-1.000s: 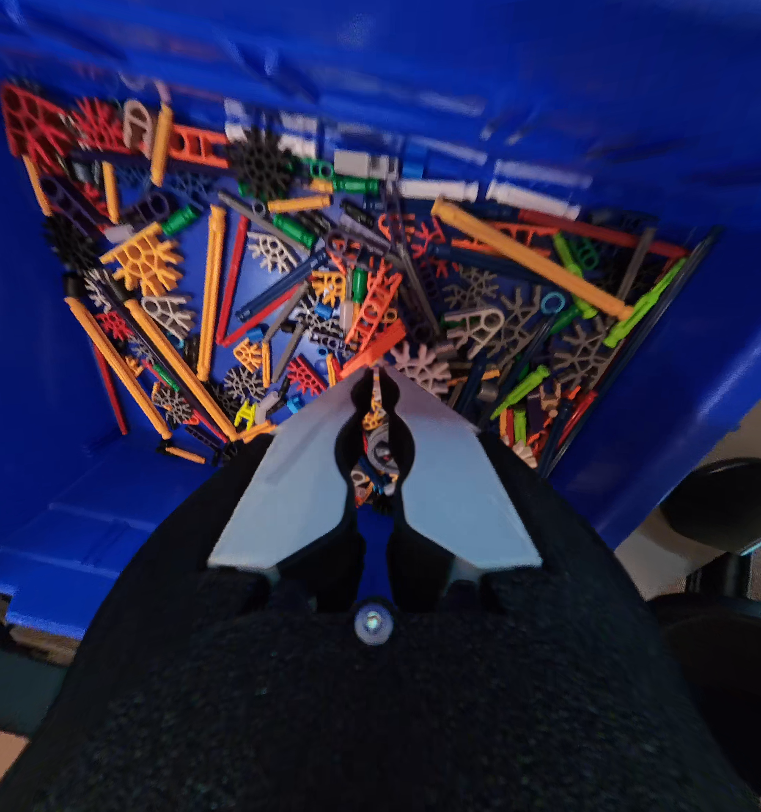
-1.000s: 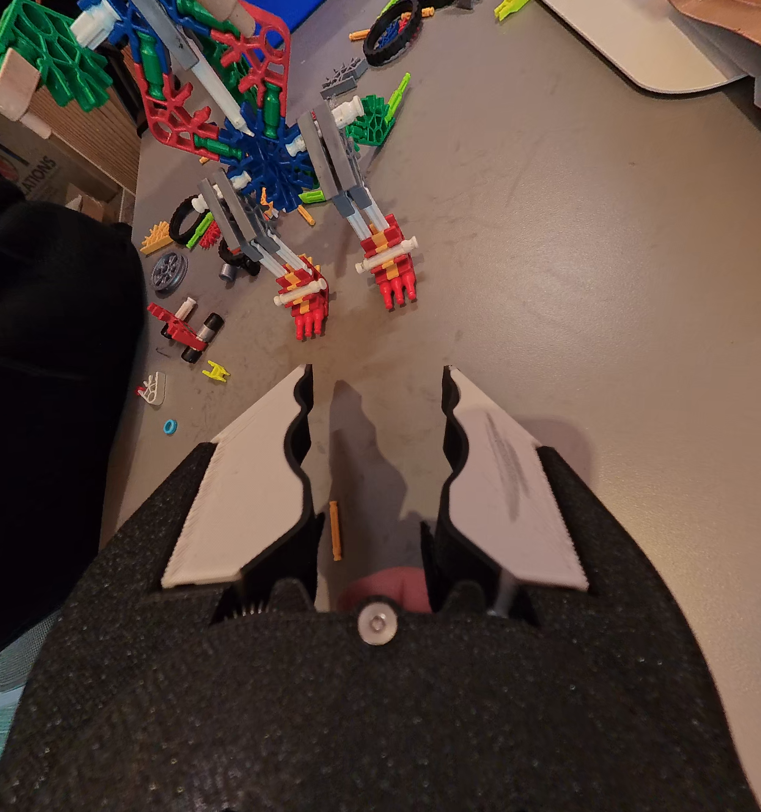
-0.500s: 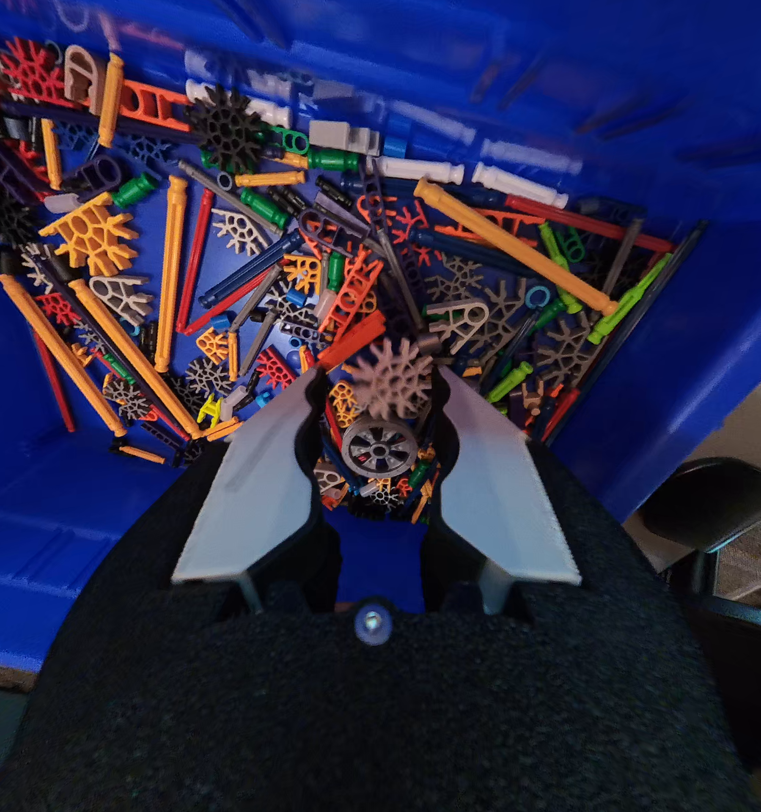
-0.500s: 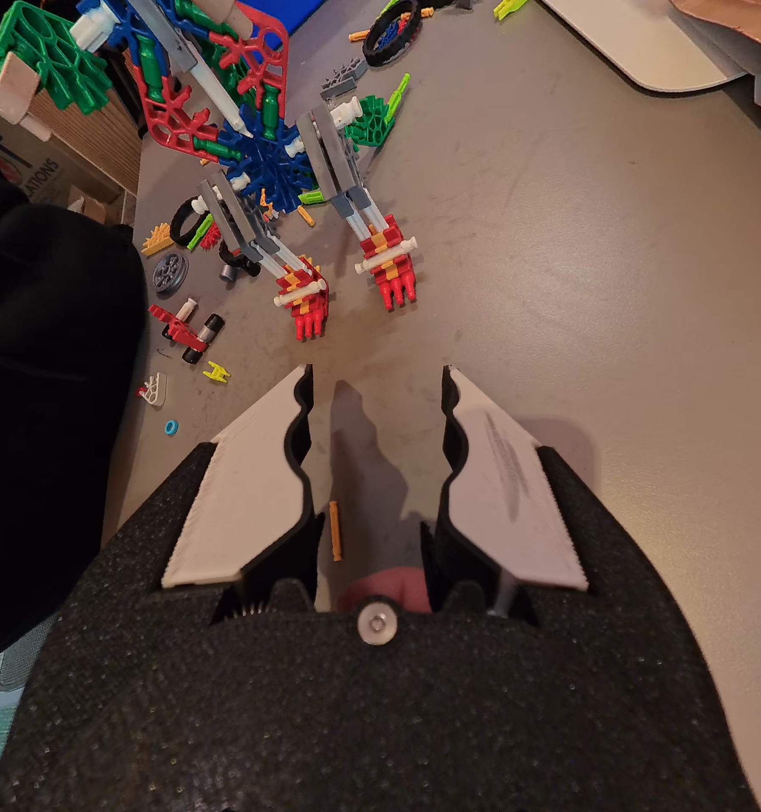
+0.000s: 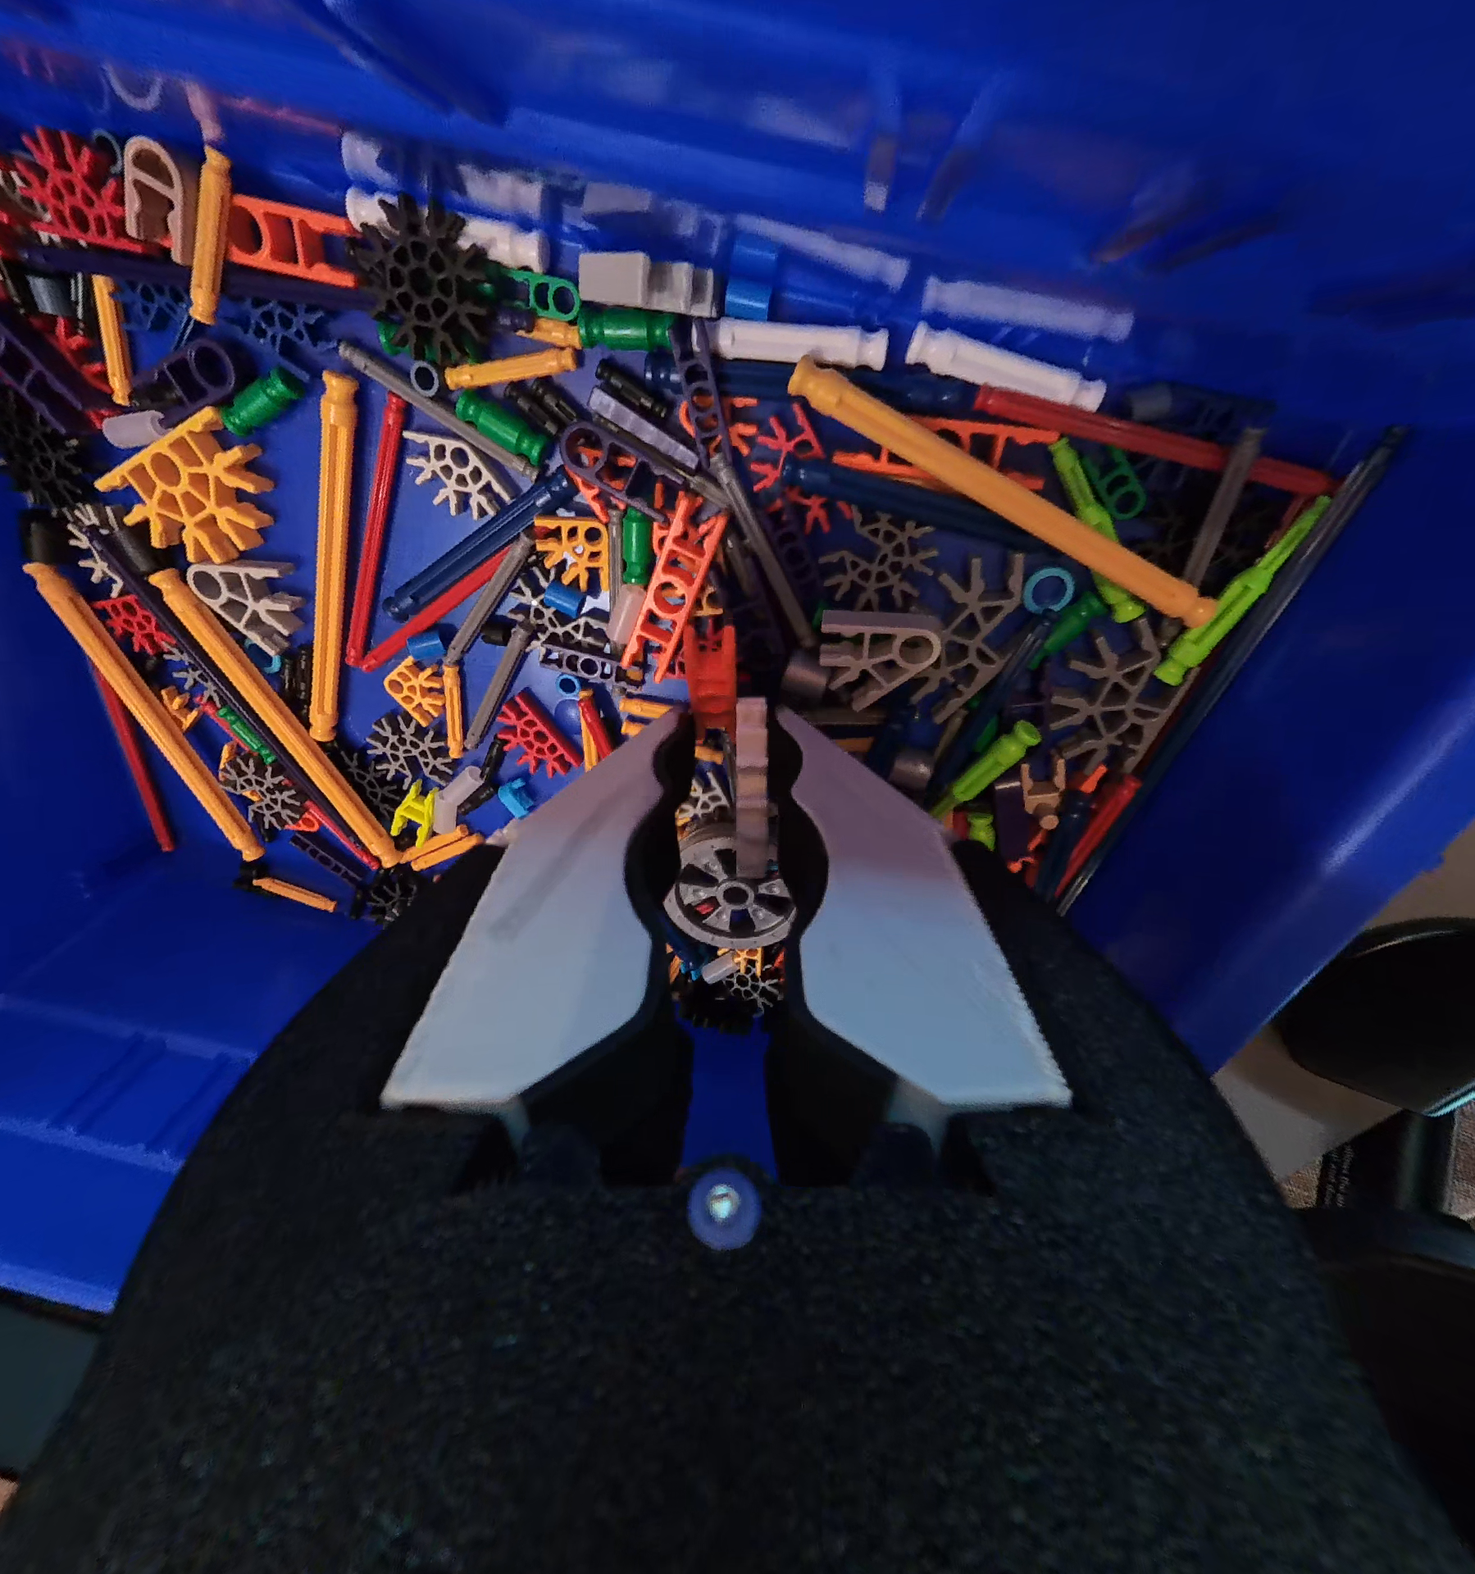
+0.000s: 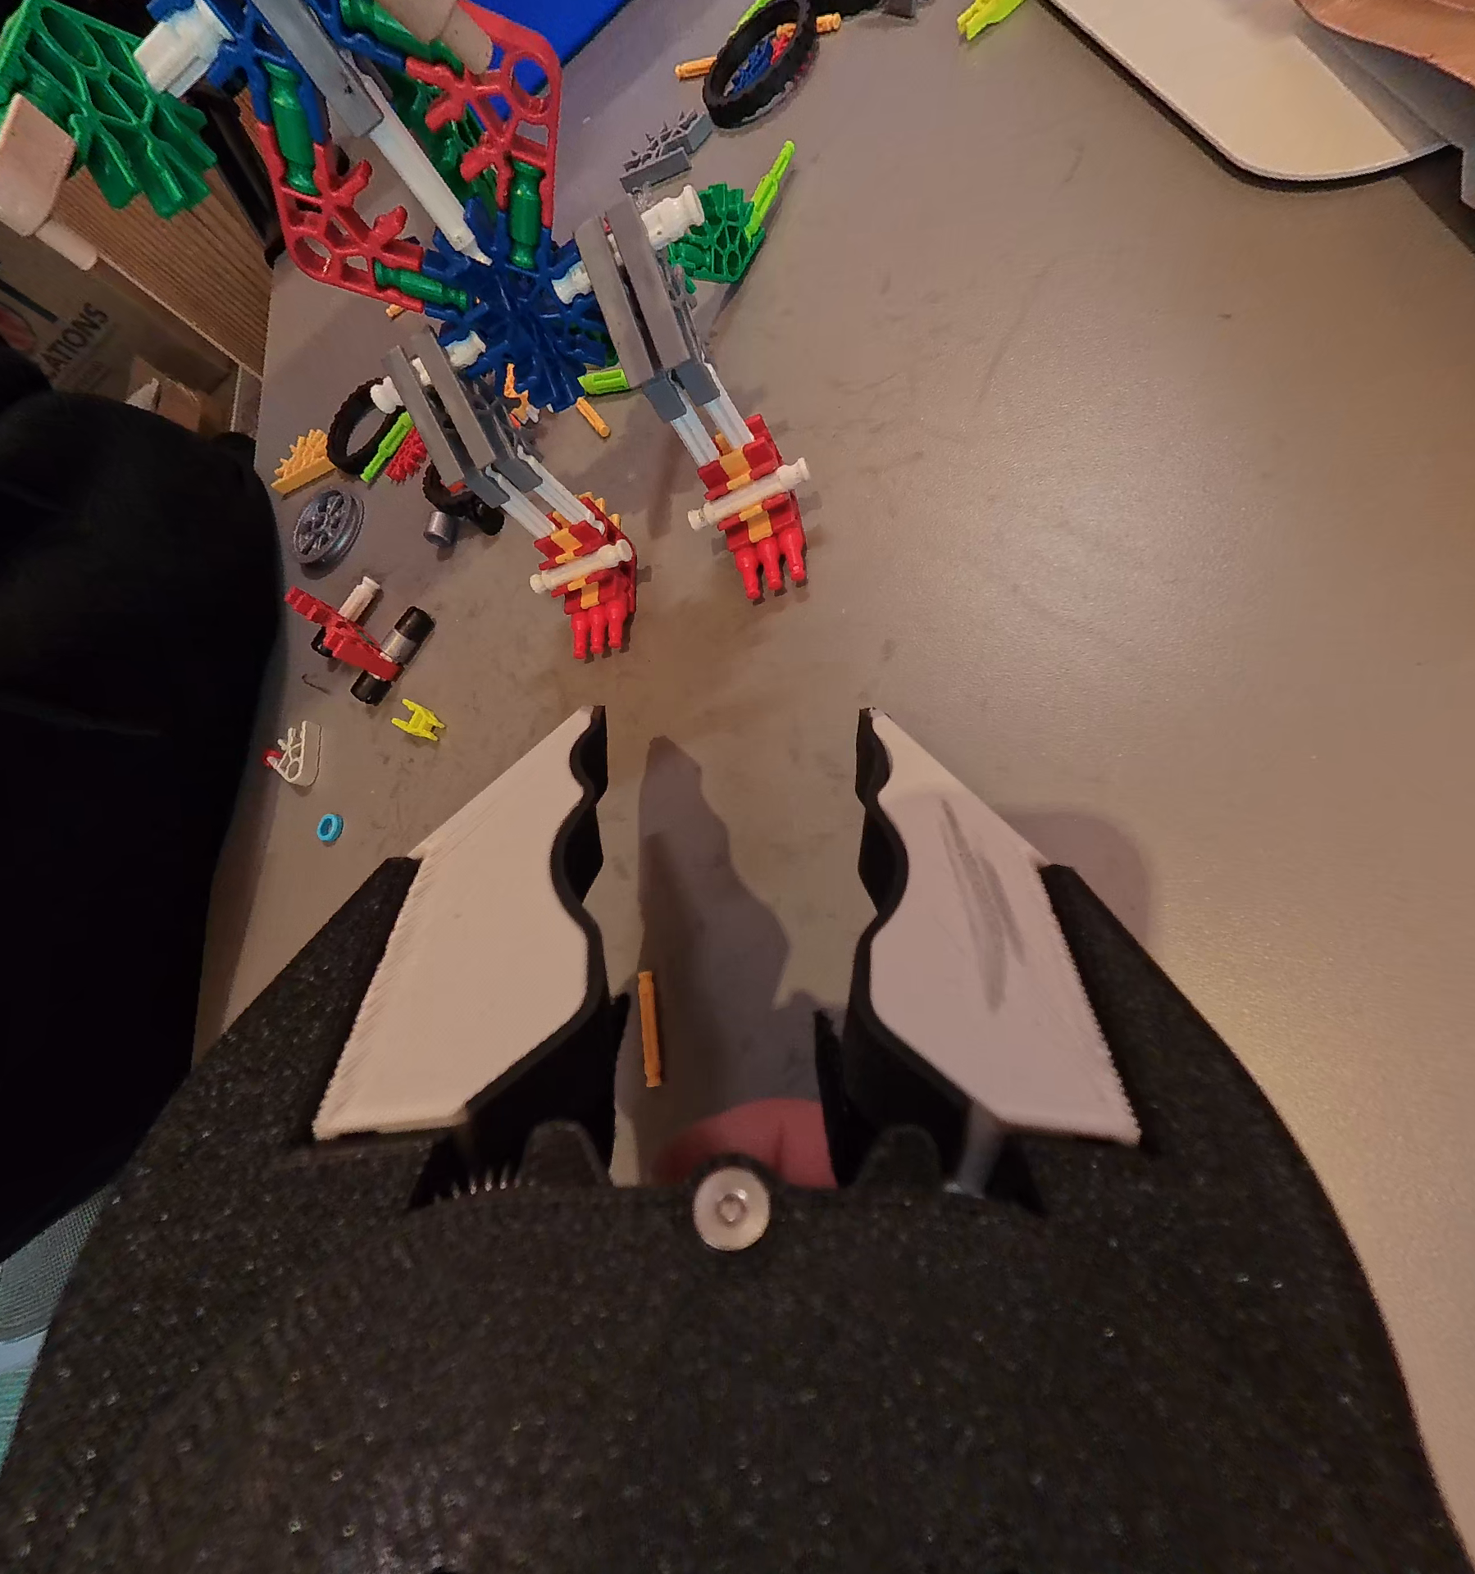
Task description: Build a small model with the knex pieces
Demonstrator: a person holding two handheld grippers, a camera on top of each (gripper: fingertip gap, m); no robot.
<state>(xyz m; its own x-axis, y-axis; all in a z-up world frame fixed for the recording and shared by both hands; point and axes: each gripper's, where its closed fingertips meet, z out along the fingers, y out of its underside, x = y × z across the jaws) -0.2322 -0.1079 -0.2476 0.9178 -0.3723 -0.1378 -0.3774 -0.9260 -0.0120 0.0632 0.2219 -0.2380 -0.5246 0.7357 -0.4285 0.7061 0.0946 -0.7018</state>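
Grey snowflake-shaped plastic connector [image 5: 753, 766] sits pinched edge-on in our left gripper [image 5: 729, 728] over the blue plastic bin [image 5: 163, 979]; right gripper [image 6: 729, 711] fingers spread, empty, above the grey worktop [image 6: 1142, 554].

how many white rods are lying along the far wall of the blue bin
3 clearly: one blurred at the upper left by the black snowflake connector, at; one in the middle; one to its right. The pale shapes higher on the wall look like reflections, and more may be buried.

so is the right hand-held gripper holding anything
No, the right hand-held gripper is open with only bare grey table between its fingertips; a small orange rod lies on the table between its fingers.
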